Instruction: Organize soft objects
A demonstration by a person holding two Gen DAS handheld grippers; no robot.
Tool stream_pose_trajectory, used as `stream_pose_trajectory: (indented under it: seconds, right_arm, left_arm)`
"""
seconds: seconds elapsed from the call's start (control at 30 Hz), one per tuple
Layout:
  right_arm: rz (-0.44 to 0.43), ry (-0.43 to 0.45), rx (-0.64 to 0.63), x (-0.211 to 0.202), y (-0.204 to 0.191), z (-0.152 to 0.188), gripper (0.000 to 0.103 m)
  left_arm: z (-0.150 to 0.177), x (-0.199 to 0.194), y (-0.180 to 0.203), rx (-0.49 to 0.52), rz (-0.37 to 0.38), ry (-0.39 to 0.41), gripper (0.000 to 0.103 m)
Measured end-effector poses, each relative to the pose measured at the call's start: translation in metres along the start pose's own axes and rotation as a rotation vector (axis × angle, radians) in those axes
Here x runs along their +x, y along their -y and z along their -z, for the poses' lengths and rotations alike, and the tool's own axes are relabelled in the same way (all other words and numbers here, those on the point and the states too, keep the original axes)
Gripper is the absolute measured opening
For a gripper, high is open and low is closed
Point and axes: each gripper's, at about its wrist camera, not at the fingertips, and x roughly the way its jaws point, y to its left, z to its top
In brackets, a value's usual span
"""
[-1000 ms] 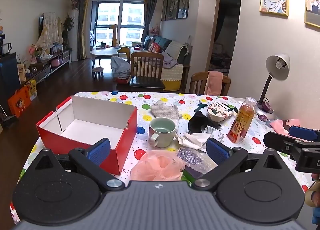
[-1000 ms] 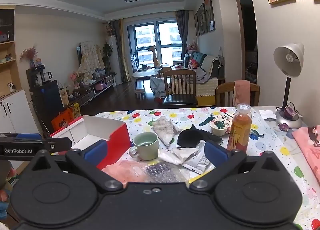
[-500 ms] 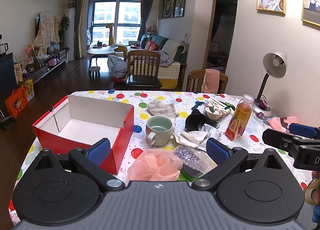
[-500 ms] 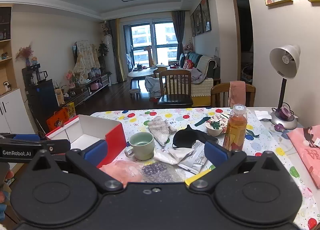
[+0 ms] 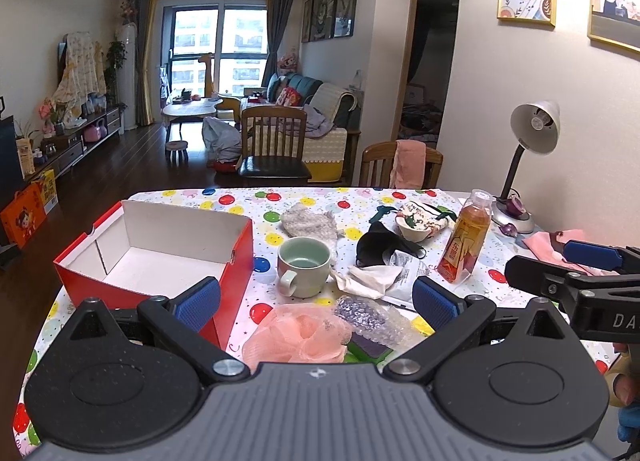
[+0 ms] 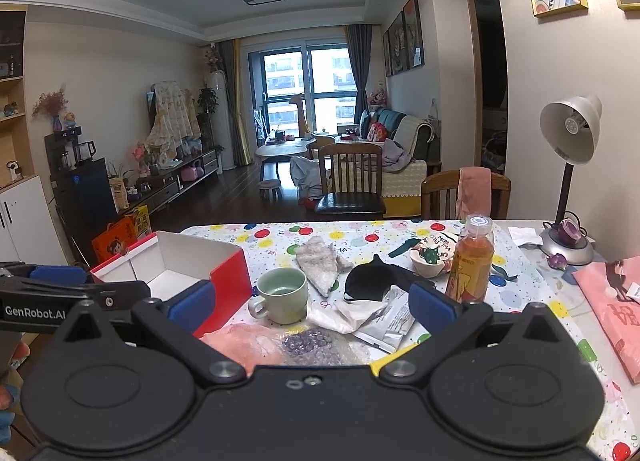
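Tablecloth (image 5: 492, 279) clutter nears its front edge; both tools (left (image 5: 316, 299), right (image 6: 312, 303)) gape, released.

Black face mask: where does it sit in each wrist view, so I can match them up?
Left wrist: black face mask right of centre, behind the crumpled white tissue.
Right wrist: mask near centre, right of the green mug.
Shared landmark: orange drink bottle, just right of the mask.

Soft window daylight, sharp, fisheye-bent edges
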Motion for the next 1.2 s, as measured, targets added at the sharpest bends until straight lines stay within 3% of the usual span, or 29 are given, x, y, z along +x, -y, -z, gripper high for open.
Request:
stream_pose_trajectory:
  seconds: [1.2]
  right_arm:
    - [0.002, 0.005, -0.007, 0.0, 0.0, -0.001, 0.103]
  left_arm:
    - [-0.01, 0.006, 0.01, 0.018, 0.054, 0.024, 0.103]
